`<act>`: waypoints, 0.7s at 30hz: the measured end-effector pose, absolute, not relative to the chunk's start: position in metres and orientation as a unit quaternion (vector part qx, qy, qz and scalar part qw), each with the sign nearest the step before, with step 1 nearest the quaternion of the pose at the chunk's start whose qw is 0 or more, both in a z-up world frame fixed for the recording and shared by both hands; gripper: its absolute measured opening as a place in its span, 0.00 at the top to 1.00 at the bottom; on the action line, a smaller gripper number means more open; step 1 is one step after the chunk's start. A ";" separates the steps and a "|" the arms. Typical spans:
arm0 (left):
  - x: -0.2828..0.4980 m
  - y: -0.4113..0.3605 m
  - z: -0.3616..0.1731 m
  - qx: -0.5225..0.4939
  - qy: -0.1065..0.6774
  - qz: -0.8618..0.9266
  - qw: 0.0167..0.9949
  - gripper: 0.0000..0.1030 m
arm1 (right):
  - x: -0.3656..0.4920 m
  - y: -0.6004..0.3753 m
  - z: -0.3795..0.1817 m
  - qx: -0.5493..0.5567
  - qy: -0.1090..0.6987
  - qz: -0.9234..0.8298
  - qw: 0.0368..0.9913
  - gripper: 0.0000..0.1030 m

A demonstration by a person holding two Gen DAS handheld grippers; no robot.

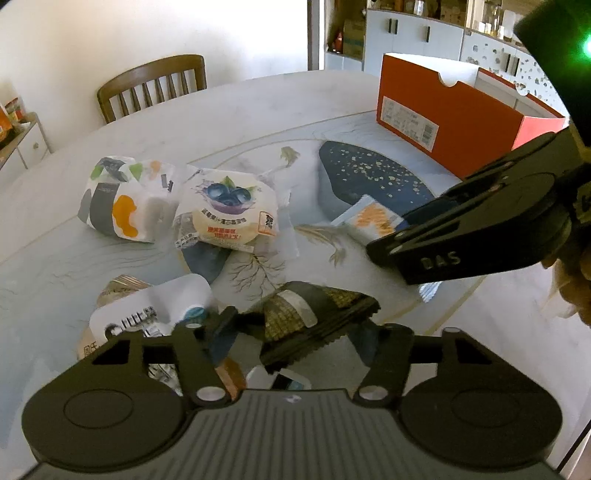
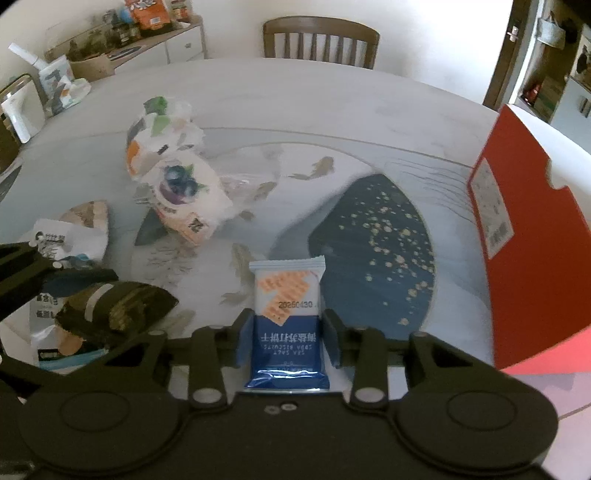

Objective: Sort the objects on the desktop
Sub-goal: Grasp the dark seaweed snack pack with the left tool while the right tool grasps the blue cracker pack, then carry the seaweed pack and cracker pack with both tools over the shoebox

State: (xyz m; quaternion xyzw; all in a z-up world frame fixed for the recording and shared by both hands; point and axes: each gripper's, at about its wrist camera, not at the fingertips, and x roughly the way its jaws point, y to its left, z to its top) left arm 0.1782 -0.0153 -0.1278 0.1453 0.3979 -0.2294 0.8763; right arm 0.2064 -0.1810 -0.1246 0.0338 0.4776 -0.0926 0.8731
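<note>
While the right gripper [image 2: 288, 332] has its jaws closed against both sides of a blue-and-white soda biscuit packet [image 2: 287, 317] with an orange cracker print and the stamp 20250430, the packet sits low over the tabletop [image 2: 332, 103], its white end pointing forward. The left gripper [image 1: 295, 339] has its jaws set wide around a dark triangular seaweed-wrapped snack pack [image 1: 314, 314] with a grey stripe; whether the fingertips touch it I cannot tell. Just left of that lies a white crumpled pouch with black print [image 1: 147, 314], partly over a brown striped wrapper [image 1: 122, 286]. Farther out, mid-tabletop, a round blueberry-print pastry pack [image 1: 229, 210] leans against a white bag with orange, green and grey patches [image 1: 118, 199]. An open orange cardboard shoebox [image 1: 454, 114] stands at the far right on the tabletop; its inside is mostly hidden. A wooden slat-back chair [image 1: 155, 85] stands beyond the far edge. White cabinets [image 1: 413, 33] are behind the box; a cluttered sideboard [image 2: 147, 40] is at far left.
</note>
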 end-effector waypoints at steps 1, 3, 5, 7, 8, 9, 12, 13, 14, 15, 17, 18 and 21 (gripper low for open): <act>0.179 -0.015 -0.128 0.146 0.398 -0.228 0.876 0.44 | 0.205 -0.183 -0.125 0.034 0.478 -0.095 0.873 0.64; 0.179 -0.015 -0.127 0.145 0.398 -0.228 0.876 0.46 | 0.202 -0.185 -0.124 0.035 0.478 -0.098 0.872 0.64; 0.179 -0.016 -0.127 0.148 0.396 -0.228 0.877 0.51 | 0.199 -0.188 -0.124 0.037 0.478 -0.101 0.872 0.65; 0.178 -0.017 -0.126 0.152 0.390 -0.227 0.879 0.53 | 0.195 -0.189 -0.123 0.036 0.479 -0.105 0.871 0.65; 0.178 -0.017 -0.125 0.154 0.389 -0.226 0.880 0.54 | 0.193 -0.190 -0.123 0.035 0.479 -0.106 0.871 0.65; 0.178 -0.018 -0.125 0.154 0.388 -0.227 0.880 0.55 | 0.191 -0.190 -0.123 0.034 0.479 -0.107 0.870 0.65; 0.178 -0.019 -0.124 0.153 0.387 -0.231 0.880 0.56 | 0.186 -0.191 -0.122 0.030 0.479 -0.111 0.870 0.65; 0.178 -0.020 -0.124 0.153 0.385 -0.231 0.880 0.57 | 0.184 -0.192 -0.122 0.029 0.479 -0.112 0.870 0.65; 0.178 -0.020 -0.123 0.153 0.384 -0.232 0.881 0.60 | 0.182 -0.192 -0.121 0.030 0.477 -0.113 0.871 0.65; 0.178 -0.021 -0.123 0.154 0.382 -0.233 0.881 0.61 | 0.180 -0.193 -0.120 0.030 0.477 -0.114 0.871 0.65; 0.177 -0.022 -0.122 0.155 0.381 -0.234 0.881 0.62 | 0.176 -0.193 -0.118 0.030 0.475 -0.115 0.872 0.65; 0.177 -0.023 -0.122 0.155 0.380 -0.236 0.881 0.64 | 0.174 -0.194 -0.117 0.029 0.474 -0.115 0.873 0.65; 0.177 -0.025 -0.121 0.156 0.377 -0.239 0.881 0.66 | 0.169 -0.195 -0.112 0.030 0.469 -0.117 0.875 0.65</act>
